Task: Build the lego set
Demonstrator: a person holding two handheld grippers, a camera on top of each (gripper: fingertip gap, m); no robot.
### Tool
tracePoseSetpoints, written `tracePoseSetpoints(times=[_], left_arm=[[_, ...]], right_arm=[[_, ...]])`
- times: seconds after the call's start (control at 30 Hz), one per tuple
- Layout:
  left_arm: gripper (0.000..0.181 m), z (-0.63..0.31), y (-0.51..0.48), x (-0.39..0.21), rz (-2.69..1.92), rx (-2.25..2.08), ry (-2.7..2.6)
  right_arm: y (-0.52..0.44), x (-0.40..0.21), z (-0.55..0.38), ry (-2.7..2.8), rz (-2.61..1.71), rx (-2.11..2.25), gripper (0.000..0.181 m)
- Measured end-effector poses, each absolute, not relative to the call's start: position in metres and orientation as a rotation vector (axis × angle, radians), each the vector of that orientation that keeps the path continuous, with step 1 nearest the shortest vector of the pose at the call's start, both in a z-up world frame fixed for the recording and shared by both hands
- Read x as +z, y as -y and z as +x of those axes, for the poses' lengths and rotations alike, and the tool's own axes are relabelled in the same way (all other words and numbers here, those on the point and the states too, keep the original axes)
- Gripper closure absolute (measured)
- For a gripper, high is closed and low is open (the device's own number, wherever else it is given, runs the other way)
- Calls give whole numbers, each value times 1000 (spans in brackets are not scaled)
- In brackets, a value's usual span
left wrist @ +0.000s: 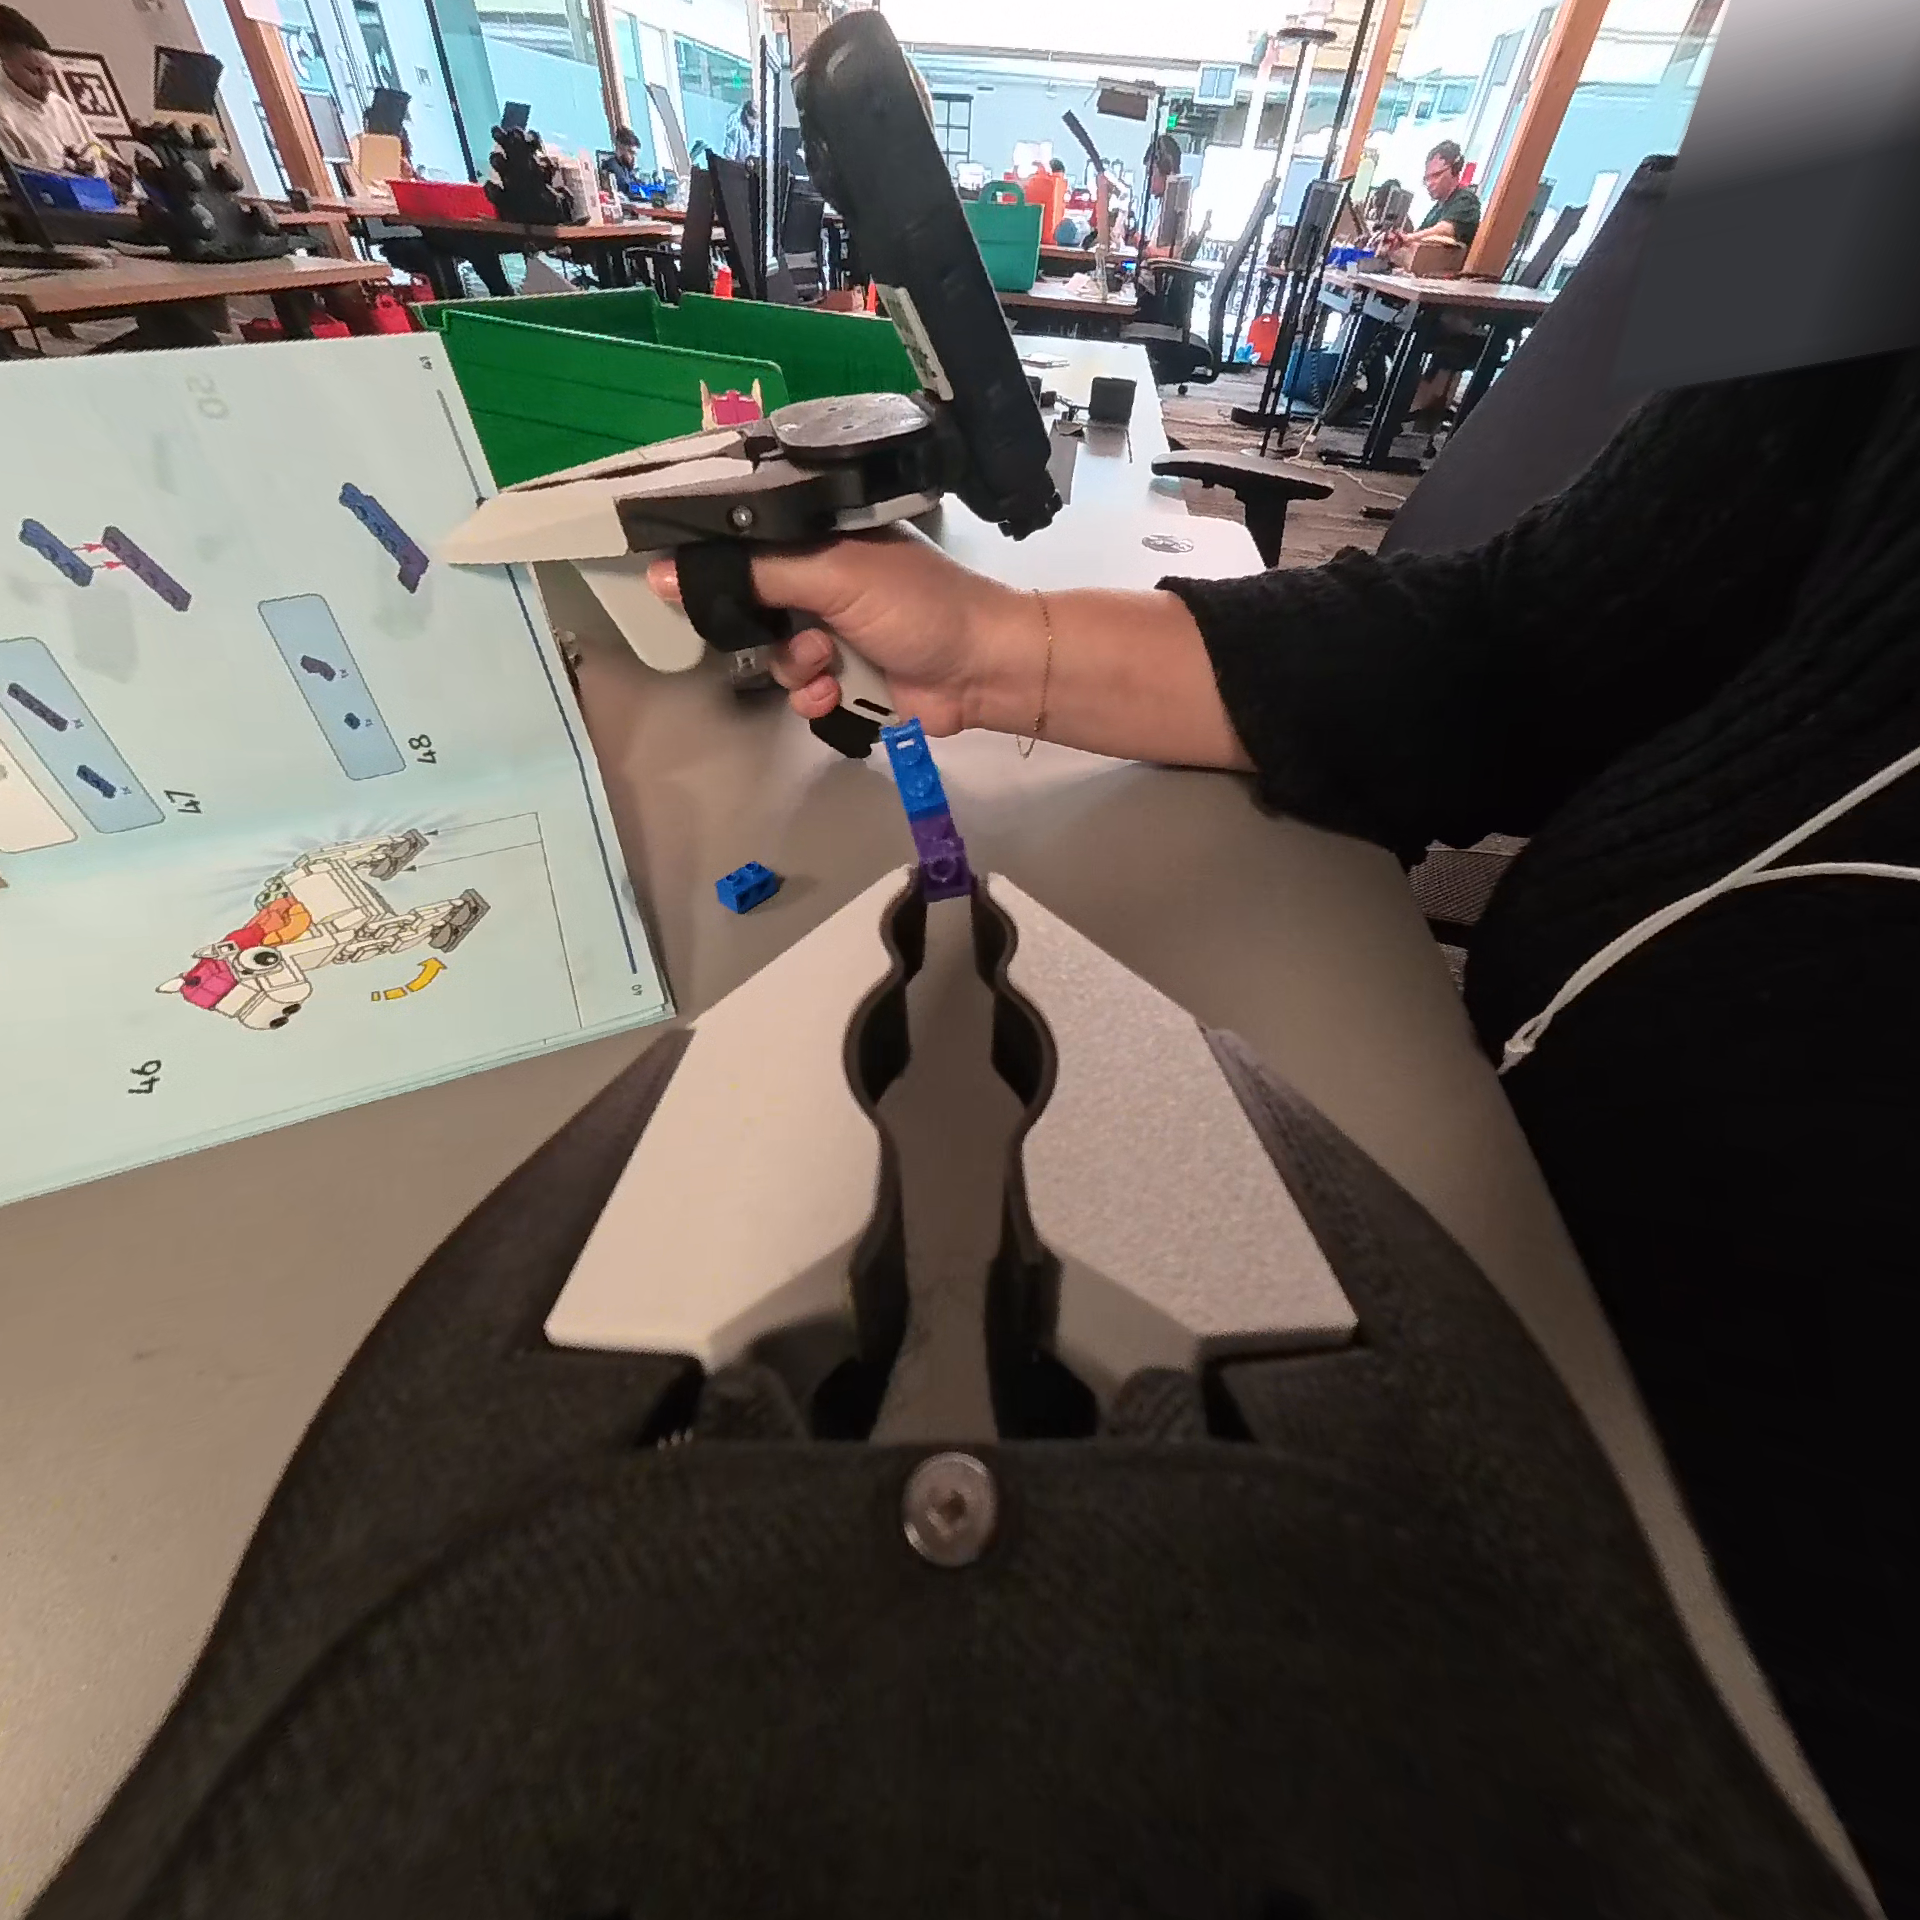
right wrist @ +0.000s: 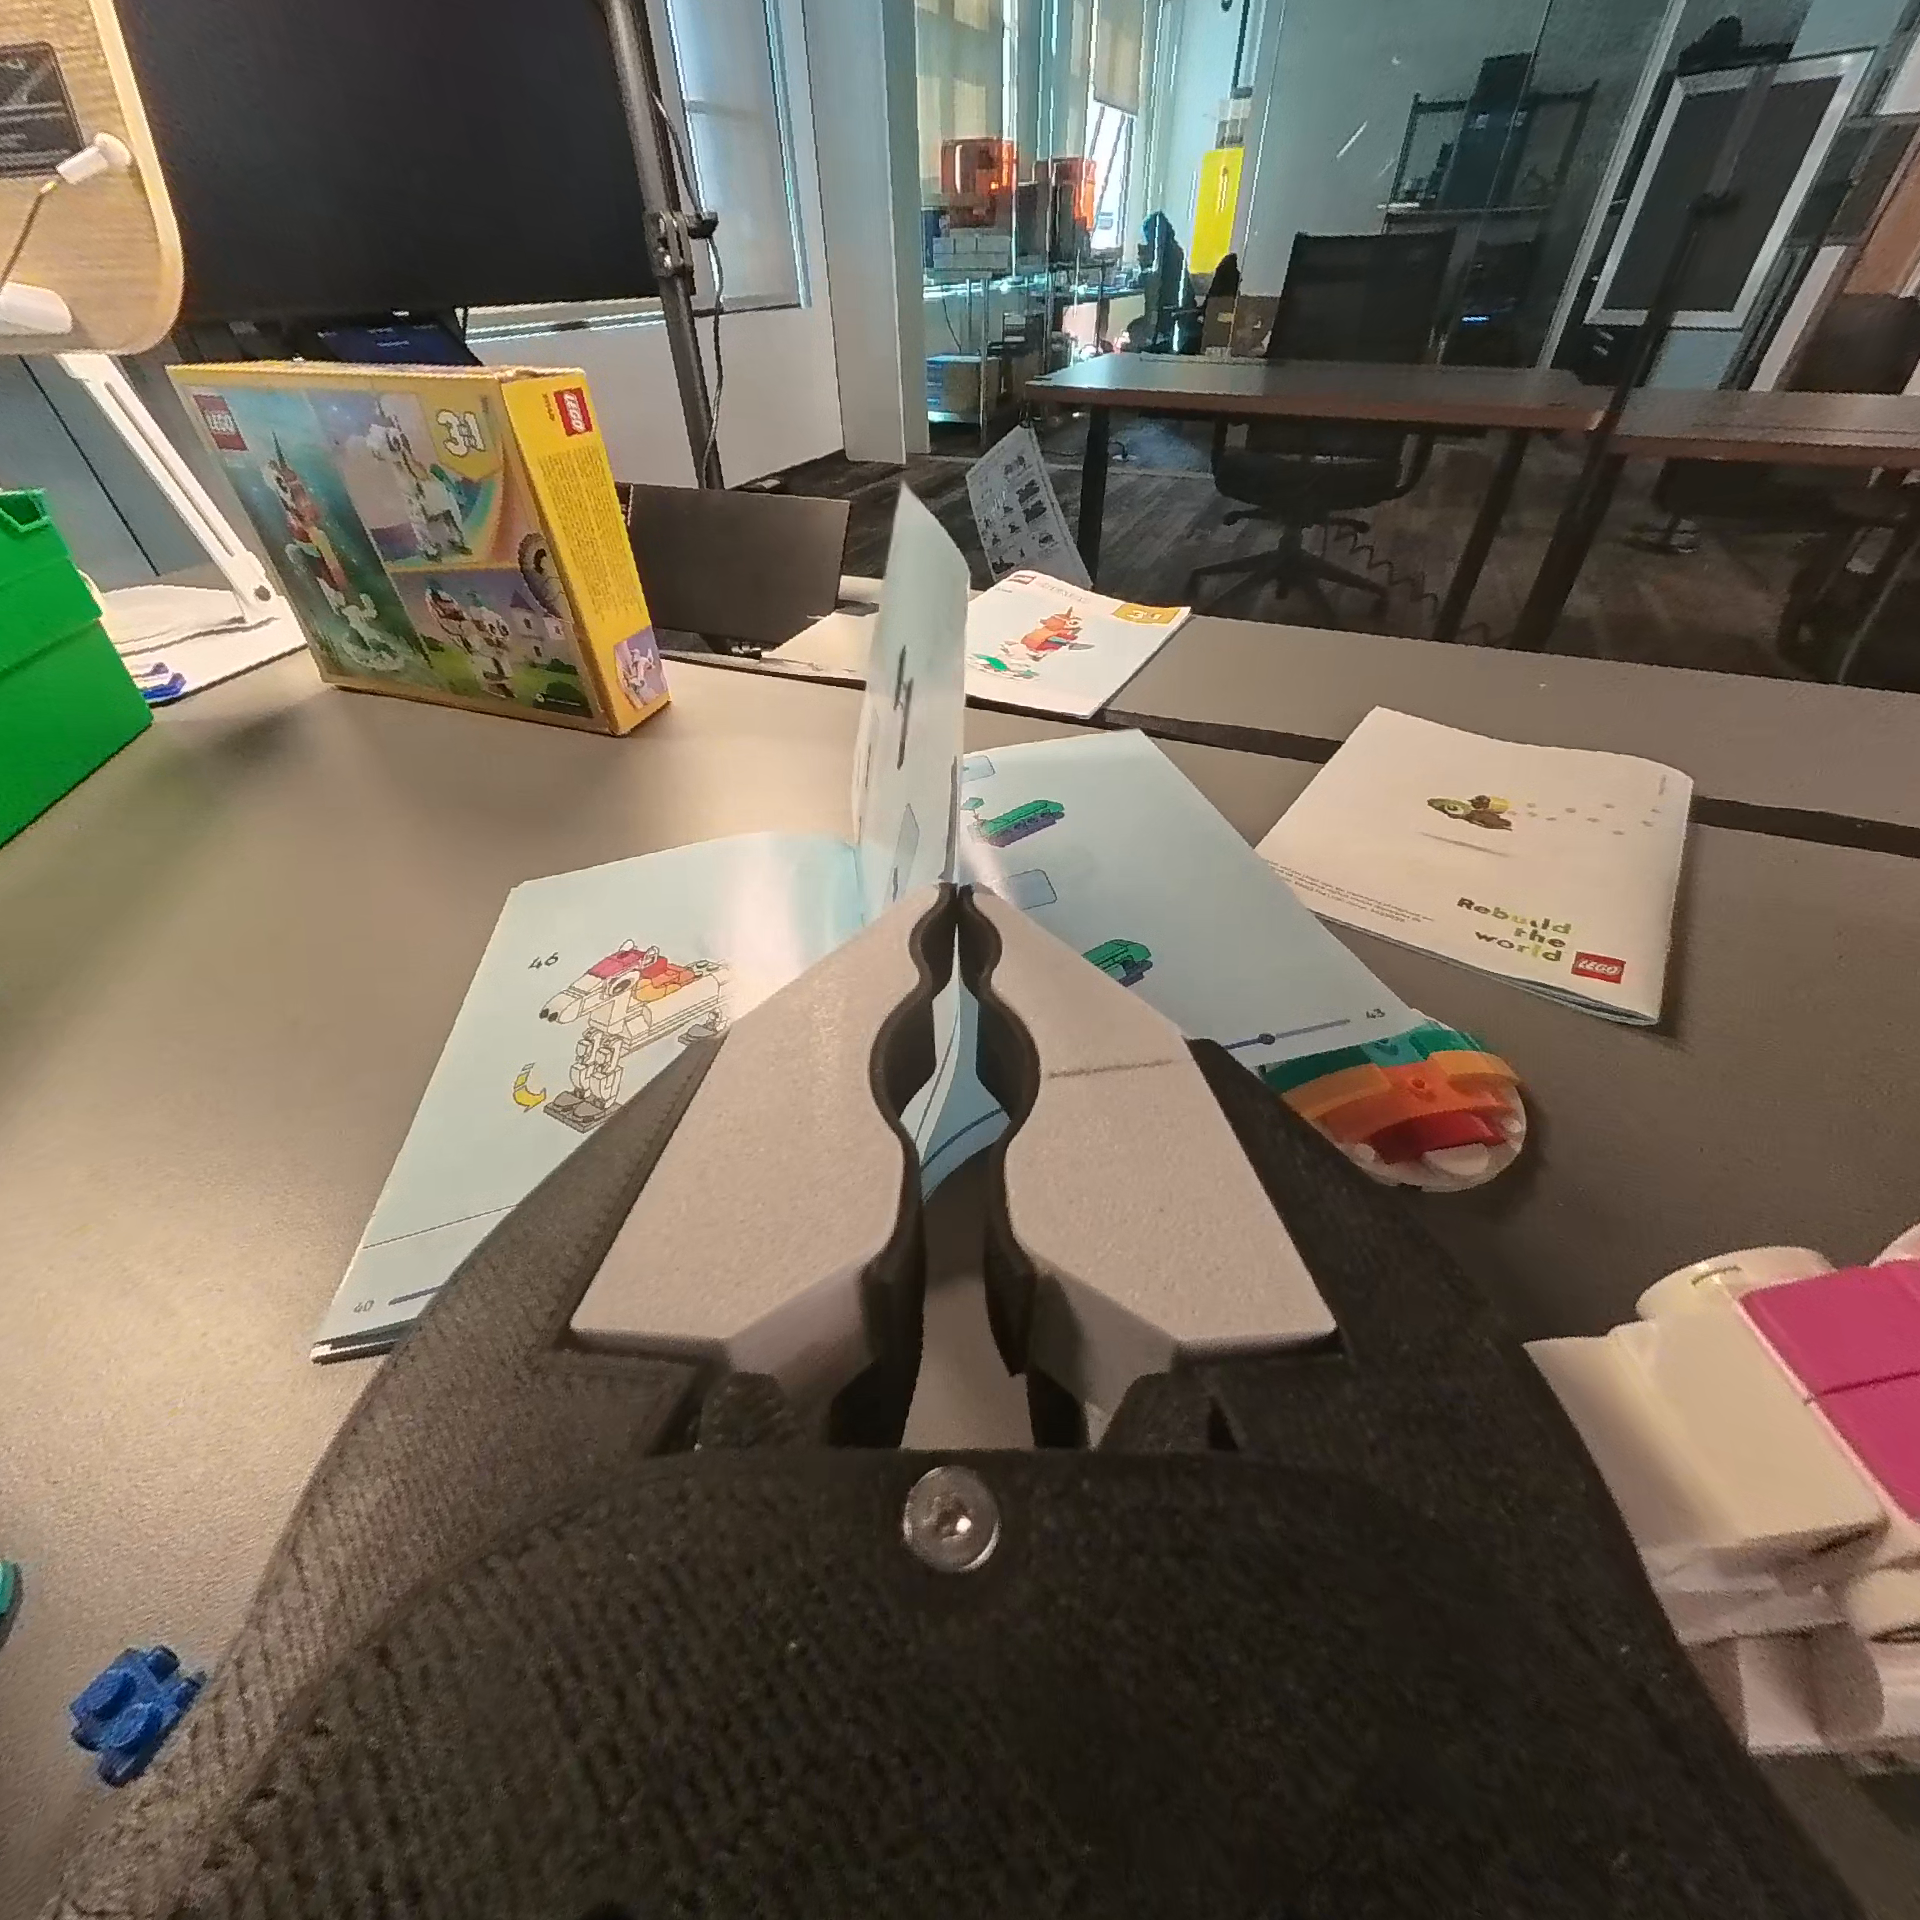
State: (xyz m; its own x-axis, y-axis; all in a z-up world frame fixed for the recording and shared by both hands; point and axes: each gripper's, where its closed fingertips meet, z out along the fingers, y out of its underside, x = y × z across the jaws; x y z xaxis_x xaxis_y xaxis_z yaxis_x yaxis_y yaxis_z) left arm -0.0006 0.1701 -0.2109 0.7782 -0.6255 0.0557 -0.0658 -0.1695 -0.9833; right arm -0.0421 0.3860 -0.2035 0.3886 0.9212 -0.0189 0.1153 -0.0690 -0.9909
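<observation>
Overhead, right gripper (right wrist: 958, 902) pinching booklet page (right wrist: 914, 717).

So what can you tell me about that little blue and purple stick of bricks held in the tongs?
The blue and purple stick is a short, glossy plastic piece: a blue studded part on top joined to a purple part below. It stands nearly upright, leaning slightly left, above the grey table. The left tongs pinch its purple end between their white tips; nothing else visibly touches it. A loose blue brick lies on the table nearby.
</observation>
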Motion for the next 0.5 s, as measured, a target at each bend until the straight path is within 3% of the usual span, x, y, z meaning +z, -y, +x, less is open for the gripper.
tracePoseSetpoints(times=[0.5], left_arm=[[173,-2,-171,-211,-1691,-545,-545]], right_arm=[[-385,-203,-42,981,-1488,880,181]])
